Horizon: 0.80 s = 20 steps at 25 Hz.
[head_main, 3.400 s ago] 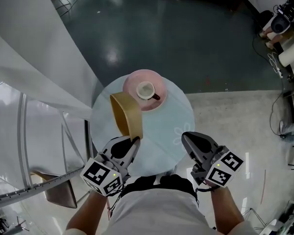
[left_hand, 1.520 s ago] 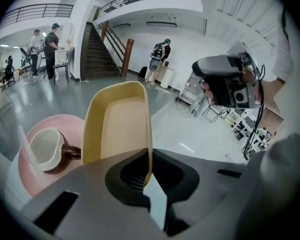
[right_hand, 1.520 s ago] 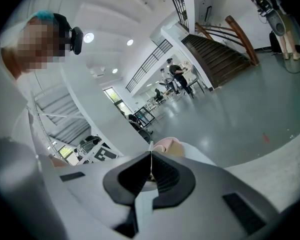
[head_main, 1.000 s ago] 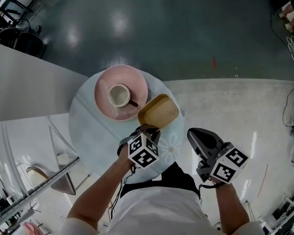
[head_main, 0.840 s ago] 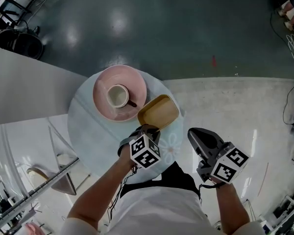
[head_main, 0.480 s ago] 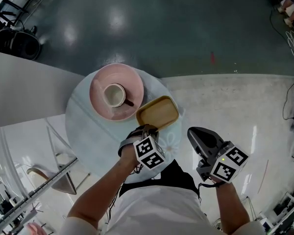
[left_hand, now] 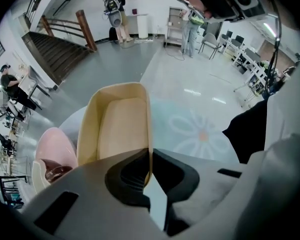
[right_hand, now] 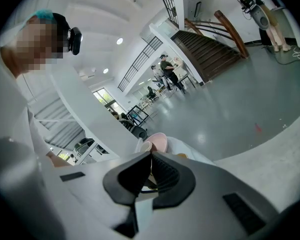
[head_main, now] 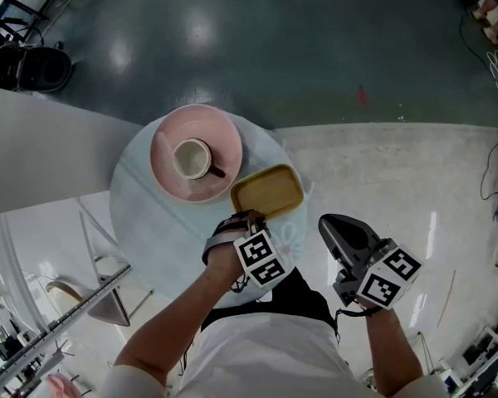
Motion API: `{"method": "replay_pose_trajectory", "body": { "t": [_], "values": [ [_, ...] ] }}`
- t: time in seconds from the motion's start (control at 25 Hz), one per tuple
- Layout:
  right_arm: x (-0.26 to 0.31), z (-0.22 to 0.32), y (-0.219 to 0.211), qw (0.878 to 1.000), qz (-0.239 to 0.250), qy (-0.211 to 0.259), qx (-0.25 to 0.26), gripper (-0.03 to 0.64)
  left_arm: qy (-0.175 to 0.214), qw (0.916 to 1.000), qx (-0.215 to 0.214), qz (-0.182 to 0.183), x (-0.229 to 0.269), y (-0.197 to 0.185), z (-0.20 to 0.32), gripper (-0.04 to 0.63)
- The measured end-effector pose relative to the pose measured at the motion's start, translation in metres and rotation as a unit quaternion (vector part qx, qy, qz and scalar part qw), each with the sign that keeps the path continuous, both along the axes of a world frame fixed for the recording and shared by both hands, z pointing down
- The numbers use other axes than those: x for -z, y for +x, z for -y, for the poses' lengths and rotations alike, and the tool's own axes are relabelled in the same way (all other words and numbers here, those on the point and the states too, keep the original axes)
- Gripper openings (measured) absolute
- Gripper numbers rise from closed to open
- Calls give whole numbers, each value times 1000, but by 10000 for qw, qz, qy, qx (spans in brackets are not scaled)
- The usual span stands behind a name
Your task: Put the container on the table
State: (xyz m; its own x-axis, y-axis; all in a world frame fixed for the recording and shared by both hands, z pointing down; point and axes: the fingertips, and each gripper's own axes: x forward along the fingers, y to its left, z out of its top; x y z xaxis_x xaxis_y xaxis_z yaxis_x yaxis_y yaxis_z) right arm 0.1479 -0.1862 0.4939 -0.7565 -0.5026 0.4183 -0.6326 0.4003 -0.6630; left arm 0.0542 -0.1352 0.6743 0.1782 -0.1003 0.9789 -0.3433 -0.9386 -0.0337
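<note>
Tan container (head_main: 268, 192), one, on one round table (head_main: 149, 222), rim clamped by left gripper (head_main: 242, 220); one cup (head_main: 191, 158) on one pink plate (head_main: 201, 121); right gripper (head_main: 336, 225) closed, empty.

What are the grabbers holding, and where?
The left gripper pinches the yellow container by its near rim. The right gripper holds nothing.

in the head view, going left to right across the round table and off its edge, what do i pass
white ceramic cup -> tan rectangular container -> black right hand-held gripper
</note>
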Motion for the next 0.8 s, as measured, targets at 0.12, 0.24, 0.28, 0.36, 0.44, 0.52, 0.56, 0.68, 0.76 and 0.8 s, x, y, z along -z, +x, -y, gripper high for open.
{"method": "replay_pose_trajectory", "body": {
  "t": [0.12, 0.24, 0.28, 0.36, 0.44, 0.52, 0.56, 0.68, 0.76, 0.8],
  "values": [
    [-1, -1, 3, 10000, -6, -10, -20, 21, 19, 10000, -39, 62, -2, 0, 0, 29],
    [-2, -1, 5, 10000, -9, 6, -12, 21, 89, 9999, -75, 94, -2, 0, 0, 29],
    [-2, -2, 6, 10000, -19, 8, -9, 21, 117, 9998, -91, 100, -2, 0, 0, 29],
    [-3, -3, 6, 10000, -36, 6, -4, 21, 139, 9998, -93, 74, -3, 0, -1, 29],
    [-4, -4, 4, 10000, -42, 9, 4, 21, 121, 9999, -69, 17, -3, 0, -3, 29],
    [-4, -5, 3, 10000, -46, 11, 12, 21, 93, 9999, -46, -40, -3, 0, -4, 31],
    [-4, -6, 2, 10000, -44, 12, 17, 21, 82, 9999, -37, -60, -3, -1, -5, 32],
    [-3, -9, -3, 10000, -37, 20, 35, 21, 48, 9999, -3, -110, -2, -4, -8, 64],
    [-2, -12, -6, 10000, -37, 32, 43, 21, 50, 9999, 43, -153, 1, -6, -10, 78],
    [-1, -13, -7, 10000, -40, 38, 48, 21, 55, 9998, 68, -180, 2, -6, -11, 81]
  ]
}}
